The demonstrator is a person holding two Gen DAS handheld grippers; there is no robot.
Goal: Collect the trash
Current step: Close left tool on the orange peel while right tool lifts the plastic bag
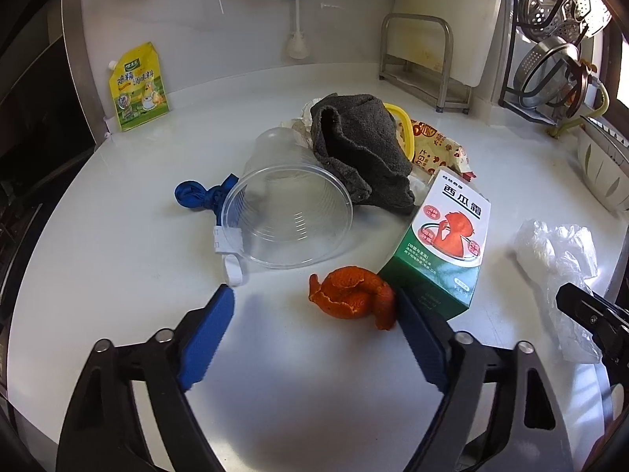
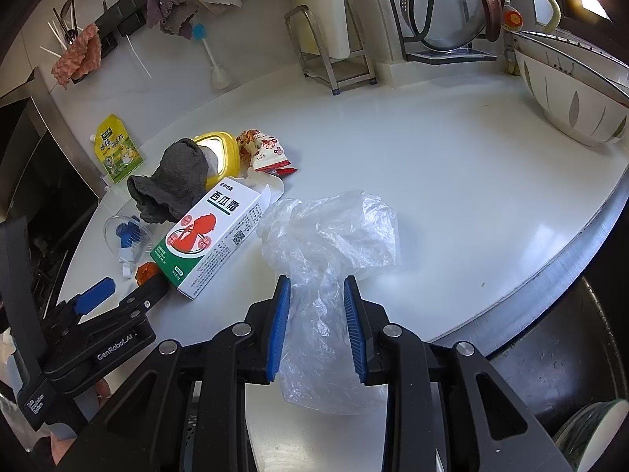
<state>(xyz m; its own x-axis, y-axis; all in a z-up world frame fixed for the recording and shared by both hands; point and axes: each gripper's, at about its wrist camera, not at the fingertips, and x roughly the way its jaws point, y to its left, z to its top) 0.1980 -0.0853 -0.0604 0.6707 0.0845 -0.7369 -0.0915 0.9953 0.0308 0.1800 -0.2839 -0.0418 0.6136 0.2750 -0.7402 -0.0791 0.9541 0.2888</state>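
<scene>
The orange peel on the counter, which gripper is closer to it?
Left. The left gripper has the orange peel between its open fingers. The right gripper is off to the side past the green and white box, closed on the clear plastic bag.

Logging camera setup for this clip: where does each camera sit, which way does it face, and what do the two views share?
Left wrist: on the left gripper, angled down at the orange peel between its open fingers; the right gripper's tip shows at right.
Right wrist: on the right gripper, angled down at the clear plastic bag pinched between its pads; the left gripper shows at left.
Shared: the medicine box, grey cloth, clear plastic cup.
</scene>
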